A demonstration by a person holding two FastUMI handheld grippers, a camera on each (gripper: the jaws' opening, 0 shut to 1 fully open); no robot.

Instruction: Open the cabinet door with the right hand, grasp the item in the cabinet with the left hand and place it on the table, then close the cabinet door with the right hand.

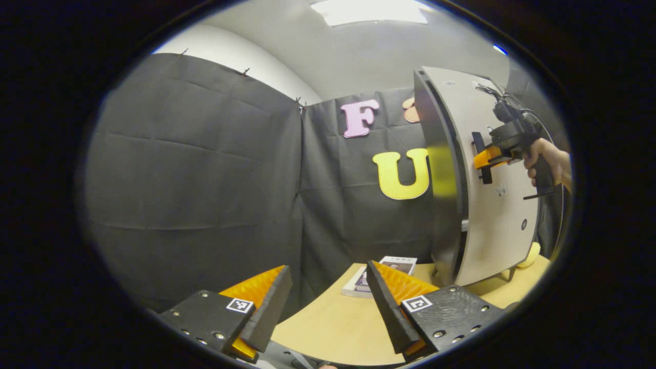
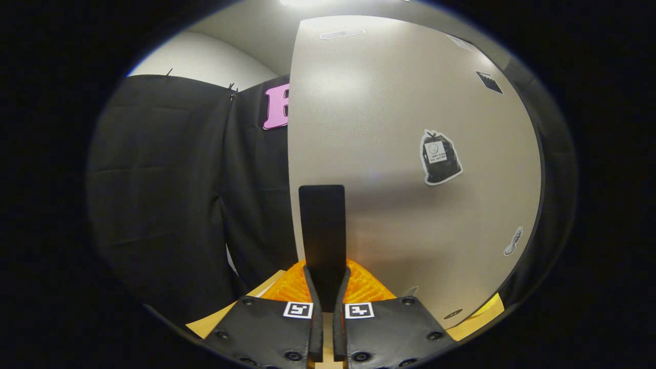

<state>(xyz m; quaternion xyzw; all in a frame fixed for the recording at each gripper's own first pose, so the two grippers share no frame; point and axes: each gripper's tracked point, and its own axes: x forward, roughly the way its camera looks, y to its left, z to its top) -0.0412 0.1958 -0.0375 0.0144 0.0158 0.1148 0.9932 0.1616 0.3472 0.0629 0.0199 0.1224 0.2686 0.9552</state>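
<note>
The cabinet stands on the table at the right, its pale door (image 1: 499, 215) next to a dark glossy side face (image 1: 441, 179). Whether the door is ajar I cannot tell. My right gripper (image 1: 484, 158), held by a hand (image 1: 546, 161), is shut on the door's black vertical handle (image 1: 480, 156). In the right gripper view the handle (image 2: 323, 225) rises from between my right gripper's (image 2: 324, 287) closed fingers, against the door (image 2: 400, 128). A book (image 1: 382, 271) lies flat on the table (image 1: 333, 323) left of the cabinet. My left gripper (image 1: 328, 269) hovers open over the table, holding nothing.
The black cloth wall (image 1: 205, 179) closes off the left and back. A yellow object (image 1: 530, 254) peeks out by the cabinet's lower right corner. A dark sticker (image 2: 439, 156) sits on the door face. The table's near part (image 1: 328, 333) is bare wood.
</note>
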